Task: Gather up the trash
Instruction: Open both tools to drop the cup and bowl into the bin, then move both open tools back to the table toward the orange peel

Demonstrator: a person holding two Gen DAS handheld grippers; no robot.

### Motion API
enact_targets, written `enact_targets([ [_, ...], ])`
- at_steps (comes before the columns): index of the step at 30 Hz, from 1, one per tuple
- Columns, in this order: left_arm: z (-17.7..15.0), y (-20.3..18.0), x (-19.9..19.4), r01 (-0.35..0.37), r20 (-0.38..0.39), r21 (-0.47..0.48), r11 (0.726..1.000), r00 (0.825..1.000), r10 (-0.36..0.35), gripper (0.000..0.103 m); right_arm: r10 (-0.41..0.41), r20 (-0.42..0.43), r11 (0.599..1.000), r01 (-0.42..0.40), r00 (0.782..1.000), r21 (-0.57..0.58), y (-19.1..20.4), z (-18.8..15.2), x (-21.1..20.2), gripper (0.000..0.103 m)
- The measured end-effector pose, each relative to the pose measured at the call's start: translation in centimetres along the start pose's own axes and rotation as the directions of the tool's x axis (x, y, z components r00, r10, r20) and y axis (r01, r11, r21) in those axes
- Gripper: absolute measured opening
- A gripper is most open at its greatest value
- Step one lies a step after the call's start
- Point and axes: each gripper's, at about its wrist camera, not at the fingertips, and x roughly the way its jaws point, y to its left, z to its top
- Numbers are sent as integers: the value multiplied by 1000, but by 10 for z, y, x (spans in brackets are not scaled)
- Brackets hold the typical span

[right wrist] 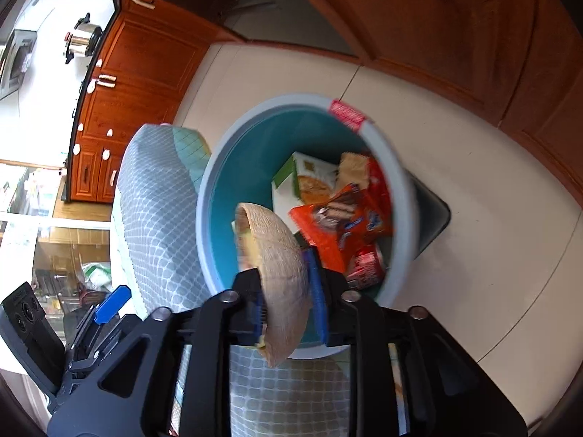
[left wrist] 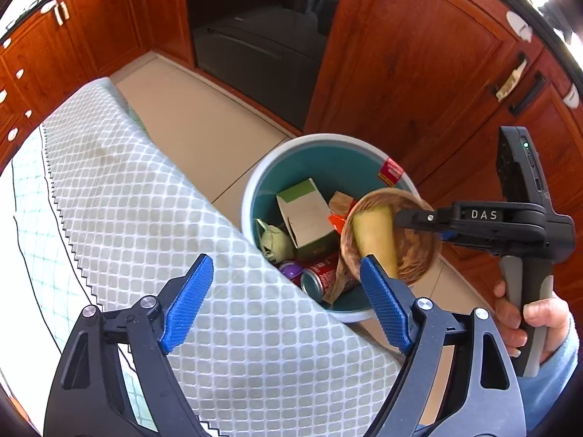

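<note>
Tipping a bowl (right wrist: 277, 273) clamped by its rim, the right gripper (right wrist: 288, 309) holds it over the bin (left wrist: 255, 178) so the peel (left wrist: 375, 233) slides out; the left gripper (left wrist: 288, 302) hangs alongside, fingers apart.

Glossy reddish wood cabinets (left wrist: 419, 54) fill the upper frame, a matt woven cloth (left wrist: 153, 225) with a grid weave lies lower left, the bin (left wrist: 255, 182) is smooth plastic, the bowl (left wrist: 415, 251) grained wood, the can (left wrist: 320, 278) shiny metal.

Bright daylight, blown-out whites at left — heavy fisheye edge warp, right view slightly blurred.
</note>
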Motion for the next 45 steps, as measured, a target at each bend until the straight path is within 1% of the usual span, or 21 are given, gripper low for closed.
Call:
enact_targets([
  [1,-1,1,-2,-1,3,-3,1000,1000,1,85,5,3,1000,-5,1000,-4,3,0,0,41],
  [3,-2,4,-5,-2,10,-11,1000,1000,3,90,1,20,1000,-1,1000,-13,8,0,-2,55],
  [4,-2,6,-7,-2,15,-16,1000,1000,2,91,-3,29,1000,3,1000,-13,10,0,-4,58],
  [8,-5,11,-16,12,26,-28,1000,1000,-12,93,-23,64,999,24,998,-21,17,-2,-13,76],
  [13,-11,17,-22,18,37,-39,999,999,-16,94,-54,79,998,56,995,-26,23,-6,-19,78],
  [19,-27,31,-46,7,66,-64,998,998,-3,94,-66,77,996,71,995,-62,41,-17,-18,79],
  [26,-58,63,-83,-12,112,-117,993,993,25,95,-58,64,986,68,996,-154,85,-47,-14,79],
  [29,-77,85,-98,-40,127,-148,988,990,59,95,-58,58,977,68,997,-204,109,-64,-7,84],
  [30,-86,96,-104,-52,131,-164,985,989,74,95,-56,54,973,67,997,-222,116,-71,-4,84],
  [34,-128,146,-122,-103,124,-247,964,983,137,95,-60,9,954,60,998,-293,154,-95,20,84],
  [37,-164,190,-136,-155,109,-313,937,974,198,95,-74,-41,933,54,996,-356,187,-117,47,84],
  [40,-197,234,-150,-213,82,-371,904,962,261,95,-85,-80,907,44,993,-420,218,-141,72,84],
  [43,-229,278,-164,-264,51,-435,861,947,316,95,-99,-107,871,34,989,-489,247,-174,95,84],
  [45,-249,306,-173,-290,32,-471,833,938,345,95,-107,-145,850,15,984,-527,265,-196,112,84],
])
